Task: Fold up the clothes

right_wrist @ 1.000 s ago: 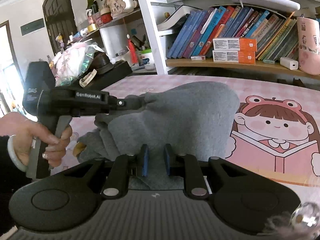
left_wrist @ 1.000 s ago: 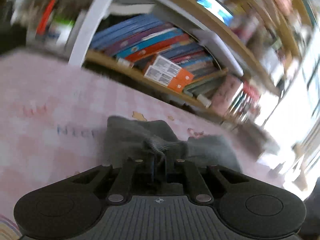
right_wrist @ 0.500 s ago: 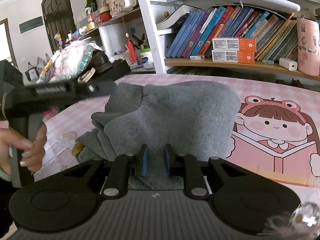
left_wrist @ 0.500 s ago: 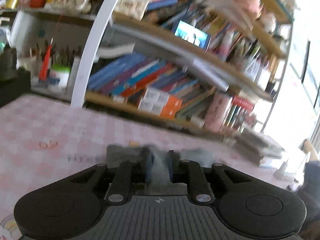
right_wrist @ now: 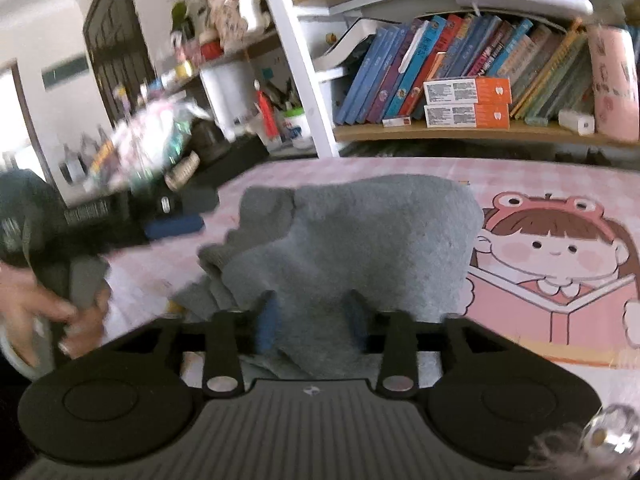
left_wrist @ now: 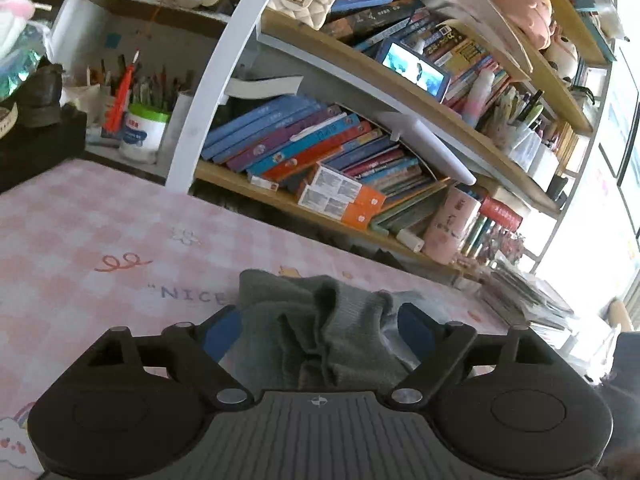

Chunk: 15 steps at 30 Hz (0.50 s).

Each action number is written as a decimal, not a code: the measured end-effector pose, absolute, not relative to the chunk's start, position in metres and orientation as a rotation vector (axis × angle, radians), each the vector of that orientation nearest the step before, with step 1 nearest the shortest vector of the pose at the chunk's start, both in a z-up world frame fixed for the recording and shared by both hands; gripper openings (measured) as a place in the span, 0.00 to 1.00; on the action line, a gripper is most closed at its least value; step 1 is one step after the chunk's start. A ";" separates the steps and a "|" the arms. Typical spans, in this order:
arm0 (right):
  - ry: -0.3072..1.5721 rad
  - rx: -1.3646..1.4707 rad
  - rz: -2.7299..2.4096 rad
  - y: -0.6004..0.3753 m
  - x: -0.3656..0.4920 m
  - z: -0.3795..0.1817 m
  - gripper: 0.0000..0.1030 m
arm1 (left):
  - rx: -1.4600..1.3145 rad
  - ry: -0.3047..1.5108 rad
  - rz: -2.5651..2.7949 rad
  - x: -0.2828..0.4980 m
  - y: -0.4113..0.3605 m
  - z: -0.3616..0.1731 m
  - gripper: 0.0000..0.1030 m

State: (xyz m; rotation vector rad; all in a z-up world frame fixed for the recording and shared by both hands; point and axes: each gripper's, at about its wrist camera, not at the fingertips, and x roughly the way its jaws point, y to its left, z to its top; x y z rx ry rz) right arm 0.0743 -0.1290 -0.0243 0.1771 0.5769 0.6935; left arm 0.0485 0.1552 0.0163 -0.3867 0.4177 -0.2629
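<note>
Grey knitted garment (right_wrist: 360, 240) lies bunched on the pink checked bench (left_wrist: 80, 232), both grippers released.

Left gripper (left_wrist: 320, 330): jaws have just been opening and stand wide, blue pads clear of the cloth on either side; crumpled folds of the garment lie between them, untouched. Right gripper (right_wrist: 310, 316): jaws have just been opening, now partly parted; the near edge of the garment lies between the pads, and the pads do not press on it. From the right wrist view, the left gripper is blurred at the left, held by a hand (right_wrist: 44, 312), its tip just beside the garment's left edge and apart from it. A cartoon girl print (right_wrist: 560, 272) lies to the garment's right. Bookshelves (left_wrist: 360, 152) stand behind the bench.
</note>
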 end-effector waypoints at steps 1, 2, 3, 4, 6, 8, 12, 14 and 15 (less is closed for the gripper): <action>0.580 0.210 0.694 -0.134 0.075 -0.022 0.50 | -0.398 0.433 -0.263 0.050 0.157 0.014 0.85; 0.584 0.240 0.683 -0.140 0.077 -0.021 0.52 | -0.411 0.452 -0.262 0.052 0.159 0.011 0.85; 0.589 0.270 0.672 -0.147 0.079 -0.019 0.55 | -0.423 0.471 -0.262 0.054 0.160 0.008 0.85; 0.593 0.300 0.661 -0.153 0.080 -0.017 0.59 | -0.436 0.493 -0.262 0.057 0.162 0.005 0.85; 0.616 0.355 0.624 -0.165 0.086 -0.016 0.71 | -0.455 0.533 -0.265 0.062 0.163 -0.001 0.85; 0.657 0.379 0.559 -0.174 0.094 -0.020 0.74 | -0.459 0.557 -0.274 0.066 0.162 -0.007 0.85; 0.749 0.445 0.499 -0.183 0.109 -0.037 0.74 | -0.479 0.590 -0.298 0.071 0.162 -0.015 0.85; 0.786 0.489 0.510 -0.184 0.115 -0.045 0.74 | -0.497 0.596 -0.308 0.073 0.163 -0.018 0.85; 0.800 0.503 0.520 -0.183 0.117 -0.048 0.74 | -0.507 0.599 -0.312 0.074 0.163 -0.019 0.85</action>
